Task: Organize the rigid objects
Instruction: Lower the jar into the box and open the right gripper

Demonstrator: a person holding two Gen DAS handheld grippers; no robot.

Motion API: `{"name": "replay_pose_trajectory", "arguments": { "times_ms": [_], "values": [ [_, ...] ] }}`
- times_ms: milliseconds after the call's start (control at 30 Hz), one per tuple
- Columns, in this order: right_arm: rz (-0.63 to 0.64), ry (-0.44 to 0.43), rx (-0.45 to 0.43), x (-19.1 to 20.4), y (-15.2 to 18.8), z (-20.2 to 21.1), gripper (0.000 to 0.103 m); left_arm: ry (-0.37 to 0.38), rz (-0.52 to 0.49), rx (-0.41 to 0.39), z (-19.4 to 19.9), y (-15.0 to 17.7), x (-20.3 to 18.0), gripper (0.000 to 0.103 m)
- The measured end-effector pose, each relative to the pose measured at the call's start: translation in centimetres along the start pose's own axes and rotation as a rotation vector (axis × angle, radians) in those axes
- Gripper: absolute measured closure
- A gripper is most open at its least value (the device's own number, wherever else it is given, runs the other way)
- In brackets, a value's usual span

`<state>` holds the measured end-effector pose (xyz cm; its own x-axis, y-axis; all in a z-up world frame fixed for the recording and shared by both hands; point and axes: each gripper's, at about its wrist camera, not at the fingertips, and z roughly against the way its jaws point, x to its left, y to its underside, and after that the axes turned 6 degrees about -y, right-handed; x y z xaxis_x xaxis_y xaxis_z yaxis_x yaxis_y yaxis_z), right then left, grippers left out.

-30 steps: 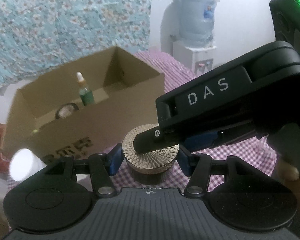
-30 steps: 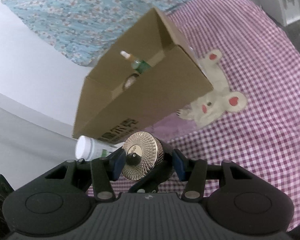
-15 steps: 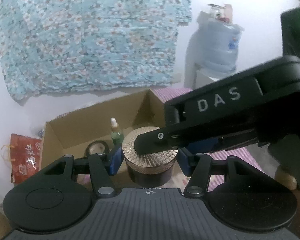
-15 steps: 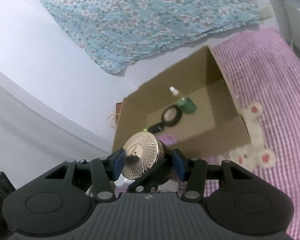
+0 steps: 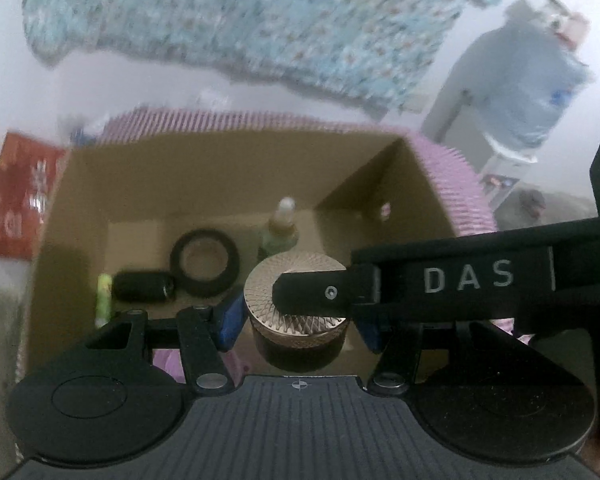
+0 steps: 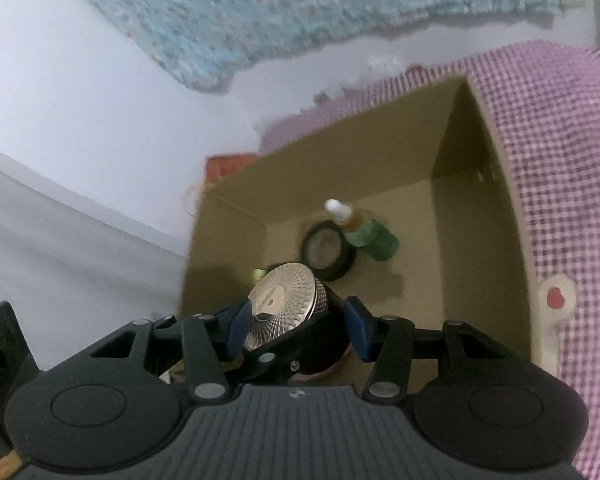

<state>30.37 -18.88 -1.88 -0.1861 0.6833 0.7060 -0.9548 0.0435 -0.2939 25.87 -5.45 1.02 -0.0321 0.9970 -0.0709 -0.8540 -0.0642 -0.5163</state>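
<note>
In the left wrist view, we see our left tongs (image 5: 298,320) clamp the jar (image 5: 298,322) above the open box (image 5: 80,184), the right tongs' finger (image 5: 312,294) across its lid. In the right wrist view, our right tongs (image 6: 296,324) grip that jar (image 6: 284,306) too, over tape (image 6: 328,252) and dropper bottle (image 6: 370,236).

- Both views are dim, with soft, even indoor light.
- Motion blur smears the floral cloth (image 5: 260,20), the water jug (image 5: 532,80) and the box (image 5: 80,200).
- The grippers' black bodies stay sharp.
- Fisheye bending curves the edges; the corners go dark.
- The jar's lid (image 6: 284,300) glints.
</note>
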Motion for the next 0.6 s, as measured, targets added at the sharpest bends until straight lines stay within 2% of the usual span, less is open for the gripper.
{"name": "replay_pose_trajectory", "arguments": {
  "times_ms": [133,267,600],
  "values": [
    [-0.024,0.034,0.061,-1.8,-1.2,-3.0,0.049,-0.031,0.017,0.068,-3.1,-0.6,0.2,0.046],
    [-0.073,0.024,0.103,-3.4,-1.8,-4.9,0.049,-0.050,0.029,0.114,-5.0,-0.8,0.8,0.046],
    [-0.060,0.053,0.129,-4.2,-2.0,-6.2,0.049,-0.049,0.069,0.156,-6.2,-0.5,0.9,0.045]
  ]
}}
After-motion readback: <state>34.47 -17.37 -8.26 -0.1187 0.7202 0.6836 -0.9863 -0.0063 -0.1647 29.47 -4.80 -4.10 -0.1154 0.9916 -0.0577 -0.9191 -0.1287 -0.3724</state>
